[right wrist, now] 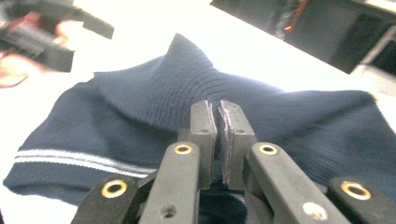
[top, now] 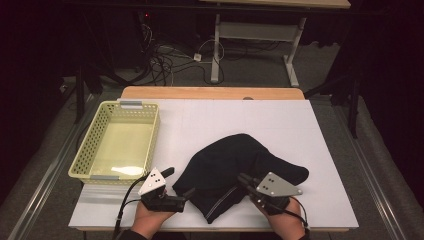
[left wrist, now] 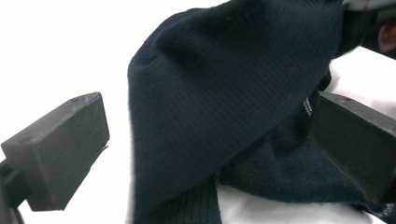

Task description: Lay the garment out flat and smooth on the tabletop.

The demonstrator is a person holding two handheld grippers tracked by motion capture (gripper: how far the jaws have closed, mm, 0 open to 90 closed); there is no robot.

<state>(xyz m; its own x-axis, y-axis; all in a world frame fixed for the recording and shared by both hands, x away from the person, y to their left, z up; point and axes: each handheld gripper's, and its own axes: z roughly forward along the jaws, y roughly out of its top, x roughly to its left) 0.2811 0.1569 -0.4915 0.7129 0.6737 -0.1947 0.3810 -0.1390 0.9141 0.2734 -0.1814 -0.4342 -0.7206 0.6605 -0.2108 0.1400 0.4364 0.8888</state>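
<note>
A dark navy knitted garment point(top: 235, 160) lies crumpled on the white table top point(top: 300, 125), near its front edge. My right gripper point(top: 243, 178) is at the garment's right front side. In the right gripper view its jaws point(right wrist: 218, 109) are pressed together on a raised fold of the navy garment point(right wrist: 140, 102), which has white stripes along one hem. My left gripper point(top: 180, 182) sits at the garment's left front corner. Its jaws point(left wrist: 205, 144) stand wide apart, with a hanging fold of the garment point(left wrist: 224, 93) between them and not pinched.
A pale yellow perforated basket point(top: 131, 105) stands empty at the table's left side. Beyond the far edge are a desk frame point(top: 295, 55) and tangled cables point(top: 165, 60) on the floor. The table's back and right parts show bare white surface.
</note>
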